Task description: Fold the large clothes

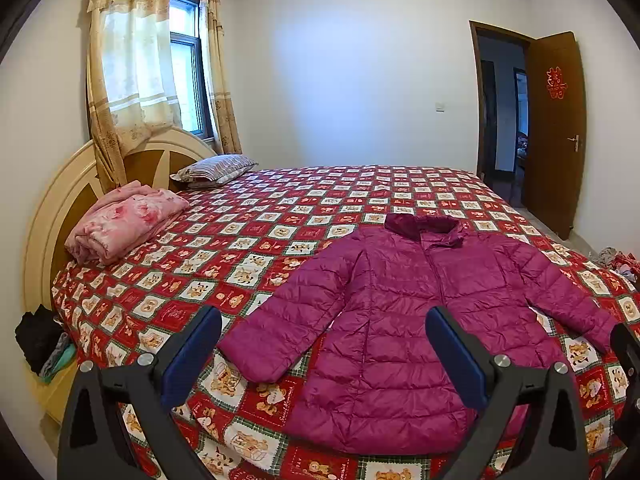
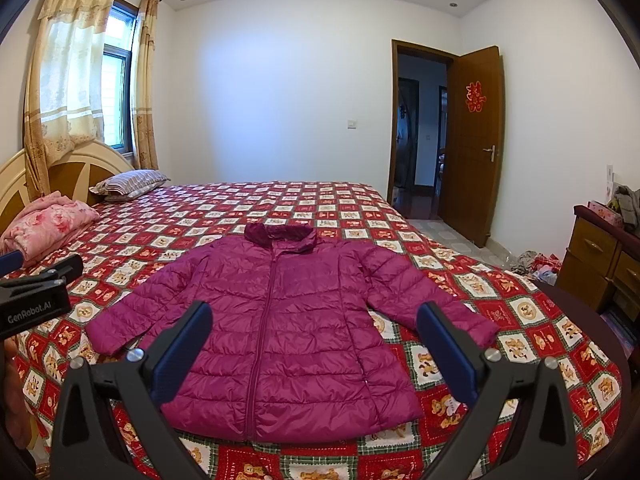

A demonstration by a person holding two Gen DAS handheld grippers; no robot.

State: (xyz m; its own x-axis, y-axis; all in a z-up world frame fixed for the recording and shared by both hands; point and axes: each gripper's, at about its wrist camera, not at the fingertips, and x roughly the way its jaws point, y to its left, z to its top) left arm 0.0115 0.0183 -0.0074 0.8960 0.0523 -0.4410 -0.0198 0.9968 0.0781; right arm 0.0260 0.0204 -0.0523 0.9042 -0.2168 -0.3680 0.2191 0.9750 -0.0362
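Red checked quilt [image 2: 320, 208] carries our magenta jacket [image 2: 280, 320] flat, white walls around, both jaws spread wide and empty.

Checked bedspread [image 2: 320, 208], magenta jacket [image 2: 280, 320], pink blanket perhaps [image 2: 52, 224], pillow [image 2: 128, 182]

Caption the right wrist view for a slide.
Open right gripper hovers over a magenta puffer jacket spread flat, zipped, on the patterned bedspread.

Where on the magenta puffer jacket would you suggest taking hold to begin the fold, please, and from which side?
Probably at the sleeve cuffs. The magenta puffer jacket lies flat, zipped, collar away, both sleeves splayed outward. The left sleeve cuff and right sleeve cuff are free edges on the bedspread, so each open tongs, left tongs and right tongs, could come in low from the jacket's outer side.
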